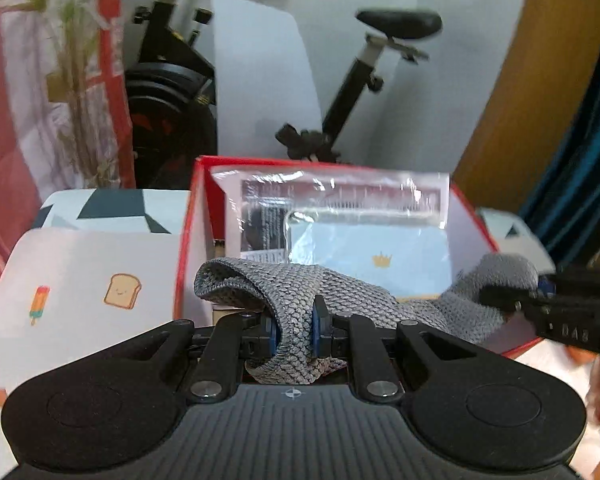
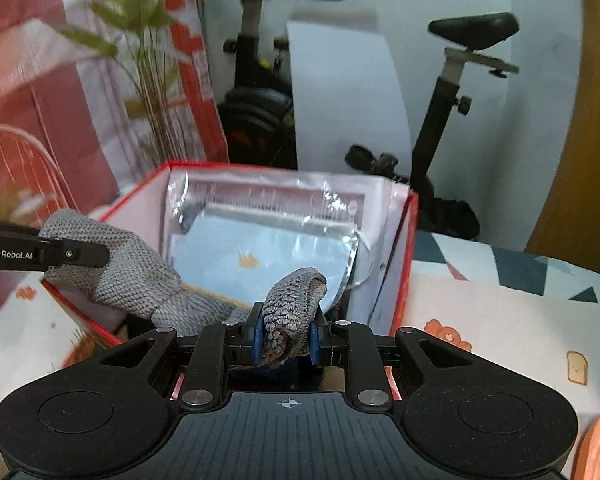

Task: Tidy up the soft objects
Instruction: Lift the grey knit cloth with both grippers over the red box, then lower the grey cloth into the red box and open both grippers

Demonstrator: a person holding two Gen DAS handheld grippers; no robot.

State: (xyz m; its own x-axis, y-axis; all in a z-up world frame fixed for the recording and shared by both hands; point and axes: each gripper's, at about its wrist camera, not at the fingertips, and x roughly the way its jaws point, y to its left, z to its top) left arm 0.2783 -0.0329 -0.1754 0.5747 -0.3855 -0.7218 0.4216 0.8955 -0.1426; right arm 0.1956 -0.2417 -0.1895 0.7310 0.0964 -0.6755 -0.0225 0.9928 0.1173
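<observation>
Midway: both the left gripper (image 1: 293, 330) and right gripper (image 2: 286, 340) clench one grey knitted cloth (image 1: 300, 292) above the red box's (image 1: 188, 216) near edge, not yet stowed beside the bagged blue fabric (image 1: 364, 256).

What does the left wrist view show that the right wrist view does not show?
Only the left wrist view shows the popsicle print on the cloth. Only the right wrist view shows the "GenRobot.AI" label on the left tool and an orange wire rack. Both show the grey knit cloth held by both tools over the red box, and the exercise bike.
</observation>
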